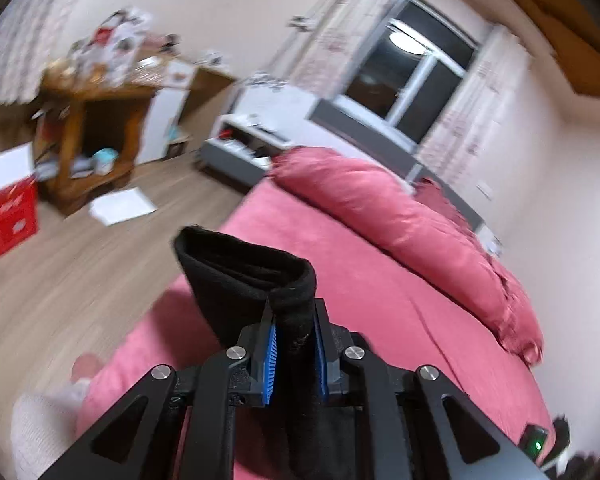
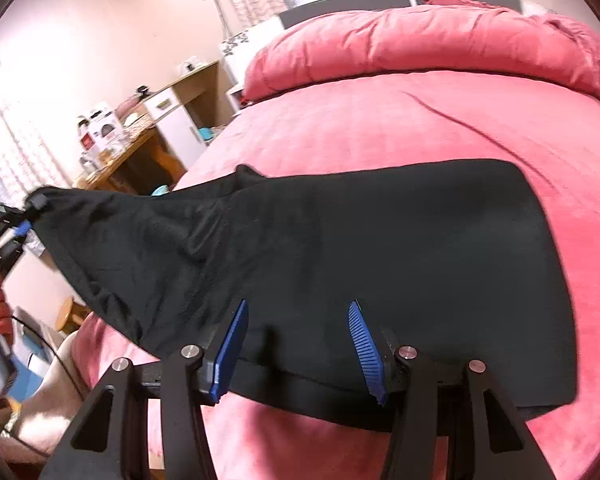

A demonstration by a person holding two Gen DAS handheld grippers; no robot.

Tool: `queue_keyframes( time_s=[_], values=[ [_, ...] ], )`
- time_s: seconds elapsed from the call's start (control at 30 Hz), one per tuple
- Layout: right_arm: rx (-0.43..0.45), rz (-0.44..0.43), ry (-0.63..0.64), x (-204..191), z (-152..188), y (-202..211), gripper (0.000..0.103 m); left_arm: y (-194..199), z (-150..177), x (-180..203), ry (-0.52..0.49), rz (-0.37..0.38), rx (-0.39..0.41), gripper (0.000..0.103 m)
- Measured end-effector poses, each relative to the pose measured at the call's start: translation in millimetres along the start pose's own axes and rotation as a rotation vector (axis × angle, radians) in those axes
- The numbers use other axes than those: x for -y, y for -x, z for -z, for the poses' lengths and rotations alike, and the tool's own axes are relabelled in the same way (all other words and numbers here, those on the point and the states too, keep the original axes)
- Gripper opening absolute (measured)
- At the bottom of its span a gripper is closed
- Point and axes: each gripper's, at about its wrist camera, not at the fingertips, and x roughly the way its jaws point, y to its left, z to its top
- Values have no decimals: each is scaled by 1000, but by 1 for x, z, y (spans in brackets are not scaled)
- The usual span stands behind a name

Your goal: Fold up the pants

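On the pink-sheeted bed we've got the black soft-knit pants mostly lying flat, one end lifted off to the side. They look light, limp, not slippery; hems and waistband are our best holds. Left gripper jaws clenched on a bunched hem; right gripper jaws spread wide over the near edge, holding nothing.

Black pants; pink bedspread; curtains seemingly floral.
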Motion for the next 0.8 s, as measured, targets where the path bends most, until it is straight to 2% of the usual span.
queue_keyframes(
  time_s=[0.17, 0.27, 0.47, 0.63, 0.8],
  values=[
    [9, 30, -49, 13, -5, 7, 53, 1, 2, 54, -108, 108, -22, 15],
    [24, 31, -104, 24, -8, 14, 53, -1, 11, 95, -226, 188, -40, 15],
    [64, 41, -180, 45, -10, 27, 53, -1, 52, 169, -467, 348, -107, 15],
    [102, 43, -234, 58, -11, 39, 53, -12, 85, 214, -567, 441, -195, 15],
    [130, 53, -254, 65, -15, 48, 53, -39, 112, 236, -607, 503, -294, 15]
  ],
)
